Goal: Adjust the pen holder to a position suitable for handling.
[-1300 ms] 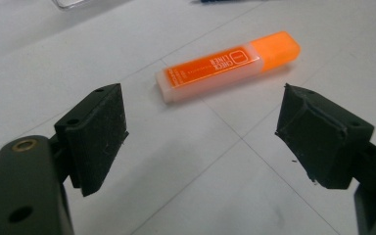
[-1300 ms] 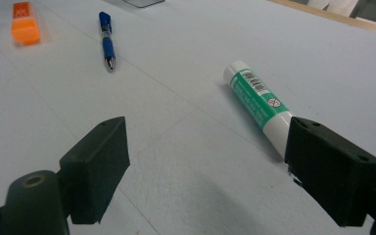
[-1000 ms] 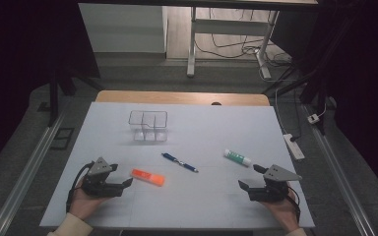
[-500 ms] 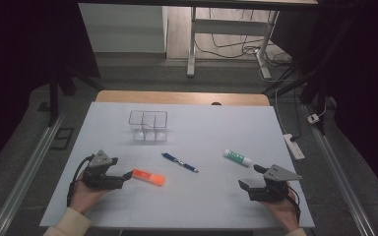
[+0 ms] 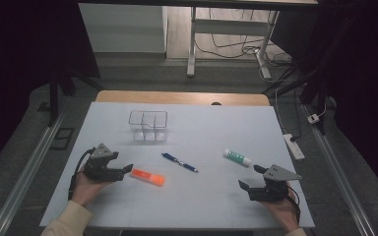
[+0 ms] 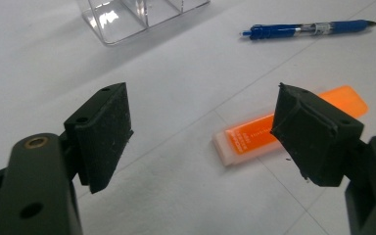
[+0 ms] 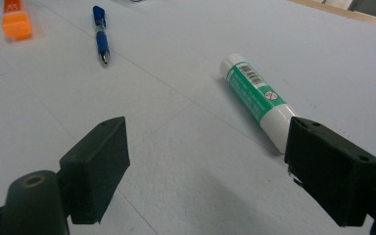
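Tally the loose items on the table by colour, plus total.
Orange: 1, the orange highlighter
Blue: 1, the blue pen
Green and white: 1, the glue stick
Clear: 1, the clear divided box
Total: 4

Pale blue-white tabletop (image 5: pixel 216 123), faint grid lines, evenly lit. Light wooden edge strip (image 5: pixel 182 97) along far side. Grey carpeted floor (image 5: pixel 24 142) around table. Metal floor rails (image 5: pixel 22 169) on both sides. Beyond: white-legged desk frame (image 5: pixel 193 44), black cables (image 5: pixel 231 46) tangled on floor, white power strip (image 5: pixel 295 146) at right. Surroundings dark, walls barely lit.
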`<state>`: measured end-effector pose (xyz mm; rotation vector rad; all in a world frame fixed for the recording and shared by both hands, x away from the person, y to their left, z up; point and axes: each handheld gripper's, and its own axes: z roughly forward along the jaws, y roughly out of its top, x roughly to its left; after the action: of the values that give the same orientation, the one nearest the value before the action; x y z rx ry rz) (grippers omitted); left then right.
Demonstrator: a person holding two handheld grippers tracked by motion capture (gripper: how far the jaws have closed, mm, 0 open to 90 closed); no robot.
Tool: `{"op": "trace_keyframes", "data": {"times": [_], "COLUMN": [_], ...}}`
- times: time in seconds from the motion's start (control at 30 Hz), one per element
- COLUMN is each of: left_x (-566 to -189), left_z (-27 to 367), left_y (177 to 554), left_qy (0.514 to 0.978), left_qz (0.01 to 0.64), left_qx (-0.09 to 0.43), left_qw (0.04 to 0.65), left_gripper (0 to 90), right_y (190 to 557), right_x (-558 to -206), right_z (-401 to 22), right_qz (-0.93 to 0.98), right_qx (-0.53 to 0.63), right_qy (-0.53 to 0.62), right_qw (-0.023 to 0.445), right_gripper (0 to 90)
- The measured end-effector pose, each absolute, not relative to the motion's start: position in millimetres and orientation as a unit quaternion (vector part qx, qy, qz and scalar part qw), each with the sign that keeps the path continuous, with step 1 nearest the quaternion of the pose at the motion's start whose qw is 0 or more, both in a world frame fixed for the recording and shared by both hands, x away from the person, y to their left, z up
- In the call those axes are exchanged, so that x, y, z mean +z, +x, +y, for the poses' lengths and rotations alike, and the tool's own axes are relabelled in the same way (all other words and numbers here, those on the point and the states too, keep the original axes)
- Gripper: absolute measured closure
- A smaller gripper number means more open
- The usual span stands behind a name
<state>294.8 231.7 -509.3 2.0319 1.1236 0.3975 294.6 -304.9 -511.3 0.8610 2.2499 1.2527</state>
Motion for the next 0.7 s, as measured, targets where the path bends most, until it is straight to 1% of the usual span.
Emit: {"op": "trace_keyframes", "data": {"times": [0.33,0.7], "left_x": [-506,-504], "left_z": [230,234], "left_y": [306,318], "left_qy": [0.795,0.788], "left_qz": [0.442,0.455], "left_qx": [0.160,0.163], "left_qw": [0.383,0.381], "left_gripper": [24.8,30.7], "right_y": [294,294], "right_x": [-511,-511], "right_z": [-305,-305], "right_qz": [0.810,0.810], "right_qx": [0.451,0.450], "right_qy": [0.311,0.311], "right_qw": [0.211,0.211], "right_gripper": [16.1,16.1]}}
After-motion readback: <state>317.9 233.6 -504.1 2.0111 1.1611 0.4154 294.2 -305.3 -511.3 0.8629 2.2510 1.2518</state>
